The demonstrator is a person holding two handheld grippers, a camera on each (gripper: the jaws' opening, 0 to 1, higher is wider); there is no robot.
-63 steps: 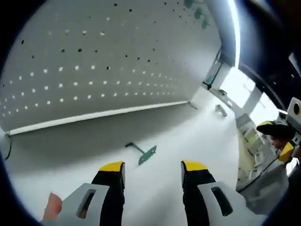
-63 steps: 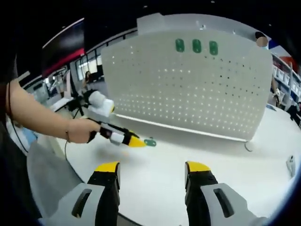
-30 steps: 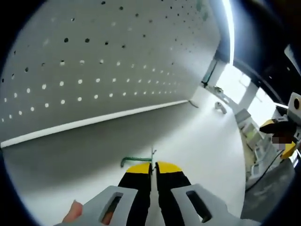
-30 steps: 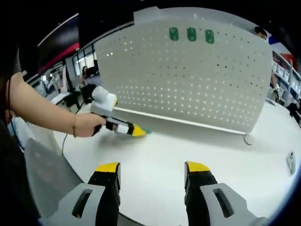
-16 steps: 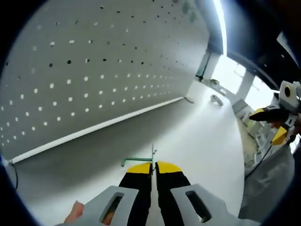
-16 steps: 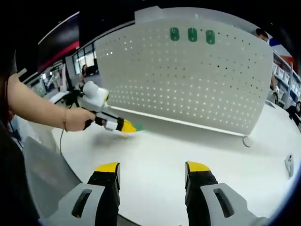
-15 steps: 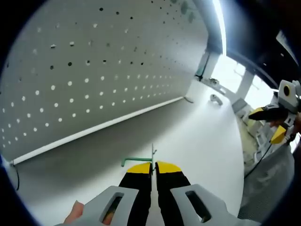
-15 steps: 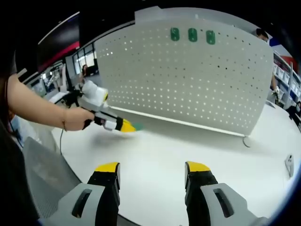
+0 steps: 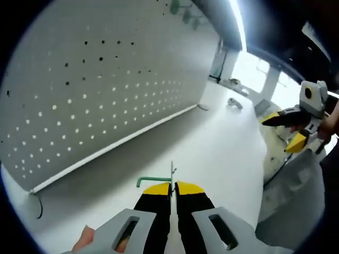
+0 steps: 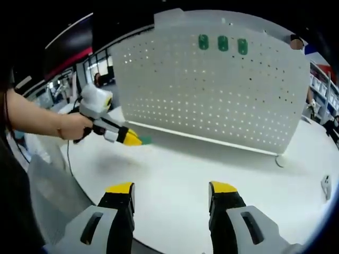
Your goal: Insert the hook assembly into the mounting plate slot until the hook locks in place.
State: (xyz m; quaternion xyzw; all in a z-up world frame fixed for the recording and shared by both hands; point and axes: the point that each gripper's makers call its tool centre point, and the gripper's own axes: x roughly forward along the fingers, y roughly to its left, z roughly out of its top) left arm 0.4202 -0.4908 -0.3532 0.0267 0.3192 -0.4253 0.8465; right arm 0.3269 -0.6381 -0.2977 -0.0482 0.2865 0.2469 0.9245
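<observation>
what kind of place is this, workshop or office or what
Probably a lab or workshop test bench: a white perforated pegboard stands on a white table, three green hooks hang near its top, and windows and desks lie behind.

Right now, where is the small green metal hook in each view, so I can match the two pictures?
Left gripper view: the small green metal hook sits low and centre, pinched at the tips of the shut left gripper.
Right gripper view: a green bit of it pokes from the left gripper, left of centre, above the table.
Shared landmark: the white perforated pegboard standing on the table.
</observation>
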